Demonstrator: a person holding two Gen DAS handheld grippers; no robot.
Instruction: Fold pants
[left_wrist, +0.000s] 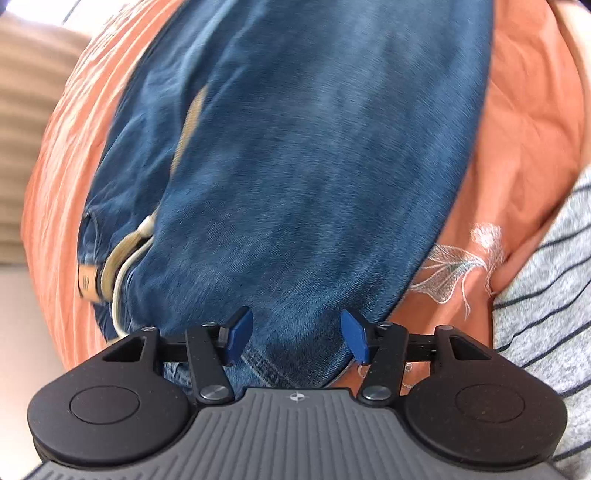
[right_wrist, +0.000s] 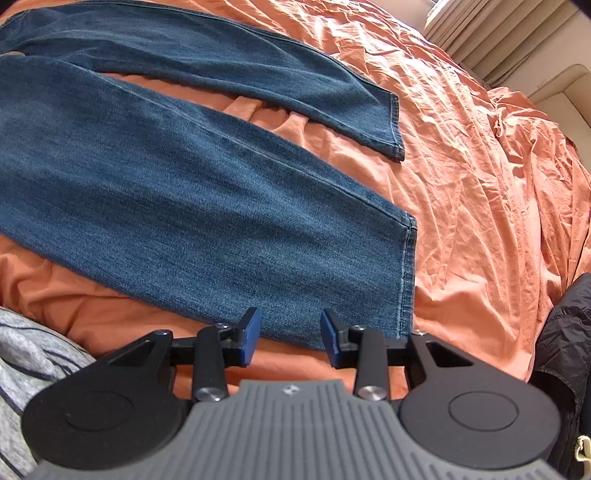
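Nothing is folded yet. Nearest, the left tool (left_wrist: 297, 334) hangs with jaws spread over the waist end of the pants (left_wrist: 295, 166), gripping nothing. The right tool (right_wrist: 290, 334) is likewise parted at the near leg's edge by its hem (right_wrist: 406, 266). The heavy, faintly ribbed blue denim lies flat, both legs apart, on the bed's crumpled orange sheet (right_wrist: 480, 166).
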